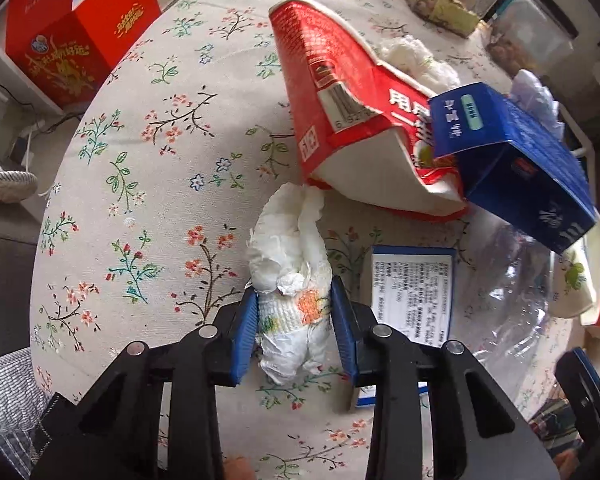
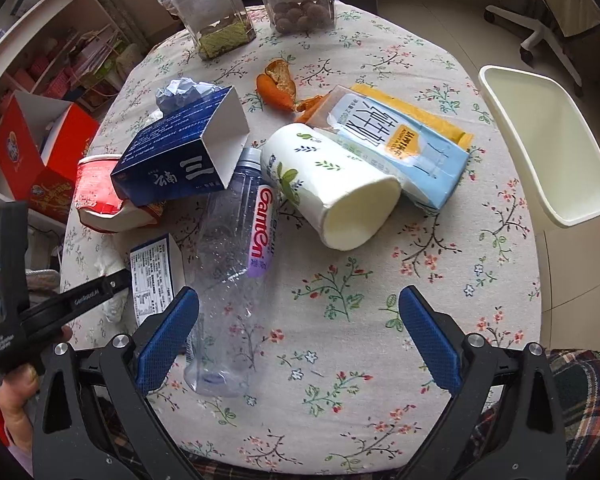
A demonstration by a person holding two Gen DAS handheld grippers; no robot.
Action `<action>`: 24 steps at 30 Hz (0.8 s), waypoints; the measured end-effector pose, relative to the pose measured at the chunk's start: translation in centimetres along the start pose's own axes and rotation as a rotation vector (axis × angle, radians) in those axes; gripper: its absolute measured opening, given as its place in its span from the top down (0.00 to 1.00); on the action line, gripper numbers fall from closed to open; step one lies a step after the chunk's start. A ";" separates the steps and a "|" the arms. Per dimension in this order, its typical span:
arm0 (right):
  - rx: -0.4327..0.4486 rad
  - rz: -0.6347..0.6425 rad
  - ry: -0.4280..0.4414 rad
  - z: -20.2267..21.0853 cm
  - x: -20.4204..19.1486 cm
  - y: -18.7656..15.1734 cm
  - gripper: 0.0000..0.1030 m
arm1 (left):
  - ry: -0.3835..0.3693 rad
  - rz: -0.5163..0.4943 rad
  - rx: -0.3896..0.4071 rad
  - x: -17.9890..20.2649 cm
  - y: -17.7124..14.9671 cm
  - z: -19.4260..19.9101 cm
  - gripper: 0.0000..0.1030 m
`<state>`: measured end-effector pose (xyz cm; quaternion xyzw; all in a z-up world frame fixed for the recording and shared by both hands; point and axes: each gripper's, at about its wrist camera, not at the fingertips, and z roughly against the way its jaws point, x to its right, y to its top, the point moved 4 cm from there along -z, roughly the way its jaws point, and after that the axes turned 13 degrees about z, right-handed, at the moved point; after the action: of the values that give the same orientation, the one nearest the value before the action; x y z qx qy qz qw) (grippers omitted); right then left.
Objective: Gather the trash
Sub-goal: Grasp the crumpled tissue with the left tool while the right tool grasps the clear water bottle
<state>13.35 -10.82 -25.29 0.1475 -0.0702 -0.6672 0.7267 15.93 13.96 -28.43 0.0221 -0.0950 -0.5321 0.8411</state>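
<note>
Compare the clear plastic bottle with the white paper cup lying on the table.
The bottle is see-through with a pink-and-purple label; the cup is opaque white with printed green leaves. The bottle is long and slim; the cup is shorter and wider. The bottle's base points toward the camera and lies next to one of the right tongs' pads, while the cup's open mouth faces the camera, farther off. Both lie on their sides on the floral cloth, touching each other.

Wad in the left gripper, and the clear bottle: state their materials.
Crumpled tissue wad: soft white paper, matte, creased with torn fuzzy edges and an orange stain. Clear bottle: thin transparent plastic, glossy, apparently dented, the tablecloth visible through it.
</note>
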 end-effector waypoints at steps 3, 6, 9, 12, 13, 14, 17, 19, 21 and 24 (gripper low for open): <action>-0.019 0.008 -0.029 -1.3 -1.0 0.8 0.07 | -0.059 0.001 0.014 -0.4 0.1 1.6 0.66; -0.041 0.016 -0.056 -2.6 -1.5 1.2 0.07 | -0.108 0.028 -0.025 -2.0 0.5 1.1 0.66; -0.059 0.011 -0.054 -3.4 -1.8 1.5 0.07 | -0.087 0.036 -0.028 -3.2 0.4 0.6 0.65; -0.075 -0.003 -0.056 -4.2 -2.1 1.7 0.07 | -0.055 0.027 -0.046 -3.2 0.8 -0.3 0.64; -0.079 -0.004 -0.051 -4.4 -2.2 1.8 0.07 | -0.041 0.013 -0.045 -3.3 1.4 -0.8 0.61; -0.083 -0.004 -0.042 -4.6 -2.3 1.8 0.07 | -0.032 0.002 -0.037 -3.0 1.4 -0.8 0.60; -0.096 -0.010 -0.022 -5.2 -2.5 1.8 0.07 | 0.004 -0.024 -0.027 -2.2 1.4 -0.9 0.59; -0.102 0.006 -0.012 -5.5 -2.7 1.6 0.10 | 0.018 -0.038 -0.026 -1.7 1.5 -1.1 0.62; -0.096 0.034 -0.027 -5.5 -2.8 1.7 0.23 | 0.031 -0.043 -0.020 -1.2 1.5 -1.2 0.66; -0.084 0.077 0.019 -5.2 -3.1 2.2 0.57 | -0.021 -0.028 -0.028 -1.2 1.7 -0.8 0.66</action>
<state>16.67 -6.96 -29.20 0.1204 -0.0410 -0.6397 0.7580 17.11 15.71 -29.11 0.0059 -0.0961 -0.5454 0.8327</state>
